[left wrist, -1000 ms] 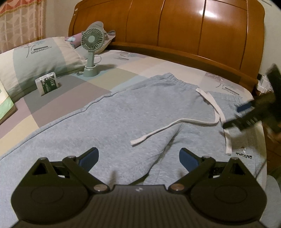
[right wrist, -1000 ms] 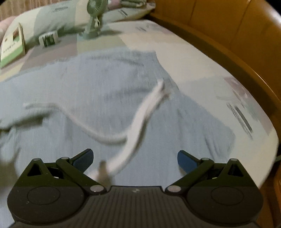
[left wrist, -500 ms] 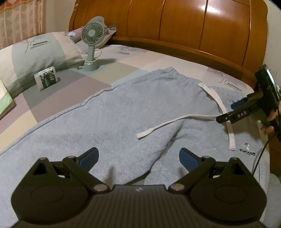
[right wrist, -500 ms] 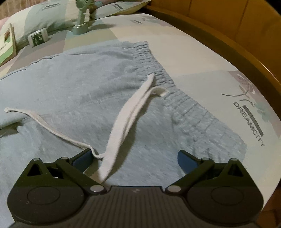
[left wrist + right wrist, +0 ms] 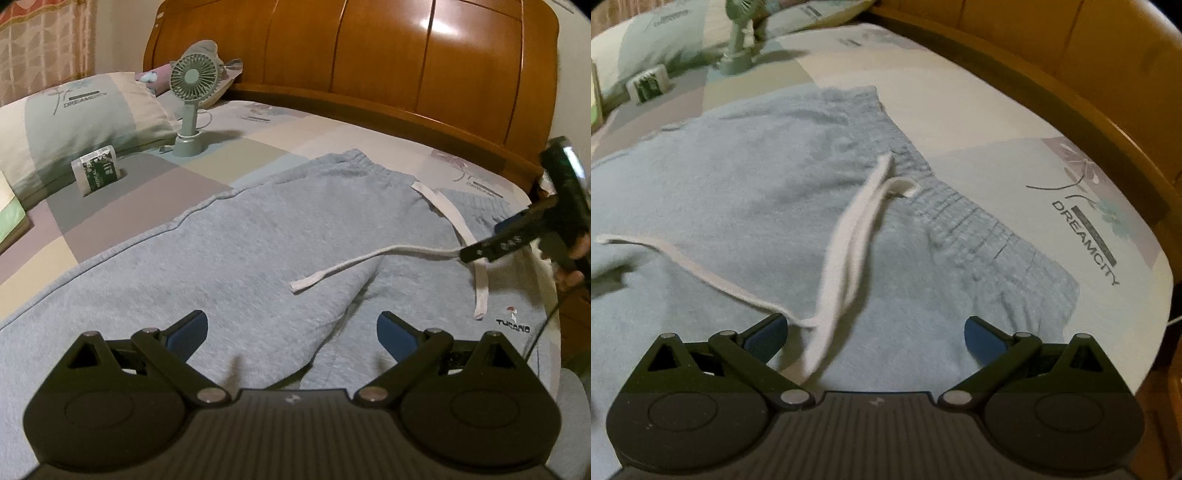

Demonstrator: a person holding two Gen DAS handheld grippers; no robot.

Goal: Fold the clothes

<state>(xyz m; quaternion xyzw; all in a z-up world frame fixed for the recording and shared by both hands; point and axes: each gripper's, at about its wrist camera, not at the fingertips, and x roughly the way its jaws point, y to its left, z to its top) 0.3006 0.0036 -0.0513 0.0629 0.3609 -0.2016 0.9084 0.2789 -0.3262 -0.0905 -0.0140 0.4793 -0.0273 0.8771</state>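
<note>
Grey sweatpants lie spread flat across the patchwork bedsheet, waistband toward the wooden headboard, the white drawstring loose on top of the fabric.

Left gripper: low over the middle of the pants, pointing toward the headboard. Blue pads spread wide, nothing between them; only cloth shows in the gap.

Right gripper: over the waistband end, angled along the drawstring. Pads likewise wide apart. One strand of drawstring passes just beside the left-hand pad; whether it touches the pad cannot be told. Nothing is clamped.

Left wrist view only: the right gripper seen from outside at the right edge, its dark fingers low over the point where the two drawstring strands meet, a hand wrapped round its handle. Also the "TUCANO" logo near the pants' near corner, a green desk fan standing upright, a small green-and-white packet beside the pillow.

Right wrist view only: the gathered elastic of the waistband close up, the drawstring loop emerging from it, and the "DREAMCITY" print on the sheet beyond. This view is blurred toward the fan.
</note>
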